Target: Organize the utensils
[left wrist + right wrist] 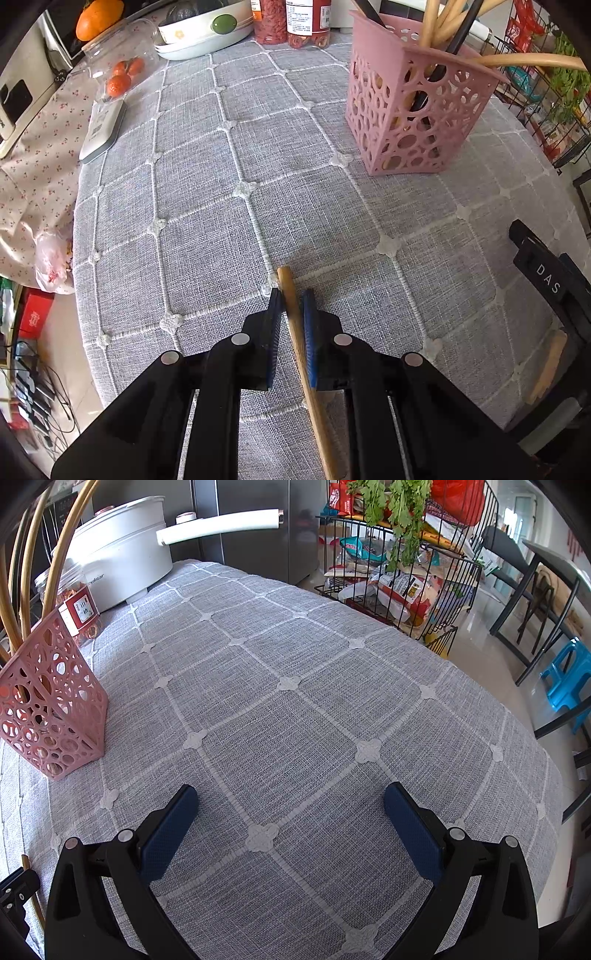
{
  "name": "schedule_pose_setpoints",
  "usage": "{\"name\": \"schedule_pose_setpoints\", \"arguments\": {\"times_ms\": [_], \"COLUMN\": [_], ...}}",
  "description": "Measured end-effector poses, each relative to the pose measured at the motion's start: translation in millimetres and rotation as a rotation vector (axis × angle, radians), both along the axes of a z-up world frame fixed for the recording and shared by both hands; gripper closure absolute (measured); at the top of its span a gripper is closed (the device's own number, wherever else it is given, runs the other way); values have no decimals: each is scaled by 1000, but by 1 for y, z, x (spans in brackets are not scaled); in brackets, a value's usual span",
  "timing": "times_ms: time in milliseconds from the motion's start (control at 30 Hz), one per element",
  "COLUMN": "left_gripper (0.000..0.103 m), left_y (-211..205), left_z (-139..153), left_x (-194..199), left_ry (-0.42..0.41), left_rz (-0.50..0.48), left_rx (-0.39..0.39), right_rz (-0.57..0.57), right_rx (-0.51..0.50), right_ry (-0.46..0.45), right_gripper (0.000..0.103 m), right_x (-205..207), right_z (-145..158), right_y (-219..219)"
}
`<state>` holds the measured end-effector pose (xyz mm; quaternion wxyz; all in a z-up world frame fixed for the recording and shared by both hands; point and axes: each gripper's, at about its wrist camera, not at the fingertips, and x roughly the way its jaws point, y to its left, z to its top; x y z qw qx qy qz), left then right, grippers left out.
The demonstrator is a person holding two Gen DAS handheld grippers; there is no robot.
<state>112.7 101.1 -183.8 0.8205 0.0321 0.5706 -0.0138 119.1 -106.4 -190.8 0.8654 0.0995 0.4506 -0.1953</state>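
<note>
My left gripper (293,295) is shut on a wooden utensil handle (295,325) that runs between its blue pads, its tip just past the fingertips, low over the grey checked tablecloth (221,221). A pink perforated holder (410,114) stands ahead to the right with several wooden and black utensils upright in it. My right gripper (291,797) is open and empty above the cloth; the pink holder (48,716) is at its left. The right gripper's body also shows at the right edge of the left wrist view (554,295).
A glass jar of small oranges (118,70), a white remote-like device (101,129), a bowl (207,29) and jars (291,22) line the far table edge. A white pot (122,561) stands far left. A wire rack with groceries (399,561) stands beyond the table.
</note>
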Motion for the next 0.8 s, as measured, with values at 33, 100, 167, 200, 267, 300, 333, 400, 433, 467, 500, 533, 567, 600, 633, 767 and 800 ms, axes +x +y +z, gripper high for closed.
{"name": "schedule_pose_setpoints", "arguments": {"times_ms": [33, 100, 167, 200, 267, 300, 333, 400, 433, 467, 500, 533, 567, 600, 633, 767, 800], "left_gripper": [93, 93, 93, 93, 92, 92, 92, 92, 92, 92, 92, 92, 92, 92, 92, 91, 91], "left_y": [0, 1, 2, 2, 3, 3, 2, 1, 0, 0, -1, 0, 0, 1, 2, 5, 5], "left_z": [0, 0, 0, 0, 0, 0, 0, 1, 0, 1, 1, 1, 1, 1, 1, 1, 1], "left_x": [0, 0, 0, 0, 0, 0, 0, 0, 0, 0, 0, 0, 0, 0, 0, 1, 1], "left_ry": [0, -1, -3, -3, -3, -4, -3, -2, -2, -3, -3, -2, -3, -2, -2, 4, 5], "left_rz": [3, 9, 14, 13, 13, 13, 11, 12, 10, 10, 11, 12, 13, 13, 14, 10, 9], "left_rx": [-2, -6, -11, -11, -13, -14, -11, -4, 2, 5, 4, 1, -2, -9, -14, -25, -26], "right_rz": [0, 0, 0, 0, 0, 0, 0, 0, 0, 0, 0, 0, 0, 0, 0, 0, 0], "right_rx": [0, 0, 0, 0, 0, 0, 0, 0, 0, 0, 0, 0, 0, 0, 0, 0, 0], "right_ry": [0, 0, 0, 0, 0, 0, 0, 0, 0, 0, 0, 0, 0, 0, 0, 0, 0], "right_gripper": [5, 5, 5, 5, 5, 5, 5, 5, 5, 5, 5, 5, 5, 5, 5, 5, 5], "right_x": [0, 0, 0, 0, 0, 0, 0, 0, 0, 0, 0, 0, 0, 0, 0, 0, 0], "right_z": [0, 0, 0, 0, 0, 0, 0, 0, 0, 0, 0, 0, 0, 0, 0, 0, 0], "right_y": [0, 0, 0, 0, 0, 0, 0, 0, 0, 0, 0, 0, 0, 0, 0, 0, 0]}}
